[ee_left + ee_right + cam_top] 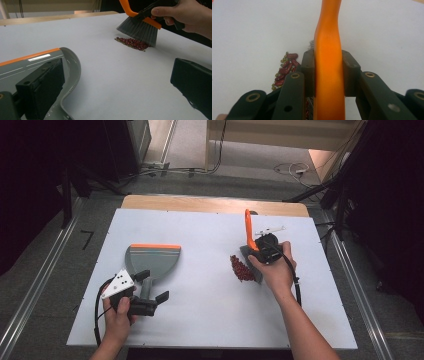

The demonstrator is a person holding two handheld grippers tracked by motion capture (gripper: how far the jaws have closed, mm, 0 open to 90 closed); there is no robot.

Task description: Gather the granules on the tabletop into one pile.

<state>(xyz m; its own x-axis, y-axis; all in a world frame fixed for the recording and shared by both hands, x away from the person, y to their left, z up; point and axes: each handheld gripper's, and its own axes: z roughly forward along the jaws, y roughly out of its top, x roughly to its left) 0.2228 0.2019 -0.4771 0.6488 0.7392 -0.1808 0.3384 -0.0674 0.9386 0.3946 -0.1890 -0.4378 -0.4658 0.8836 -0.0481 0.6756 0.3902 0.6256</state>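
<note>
A grey dustpan [152, 259] with an orange front lip lies flat on the left of the white board [200, 320]; it is also in the left gripper view [30, 65]. My left gripper [151, 286] sits at its handle end, jaws wide open [115, 72], one jaw over the pan's rear. My right gripper [260, 245] is shut on the orange handle [328, 50] of a grey-bristled brush [140, 28]. The bristles rest against a small pile of red beans [241, 268] mixed with tiny green ones [285, 68].
The board lies on a wooden table whose far edge [215, 204] shows behind it. Metal floor rails [35, 285] run along both sides, and cables [290, 169] lie on the floor beyond. Bare board lies between pan and beans.
</note>
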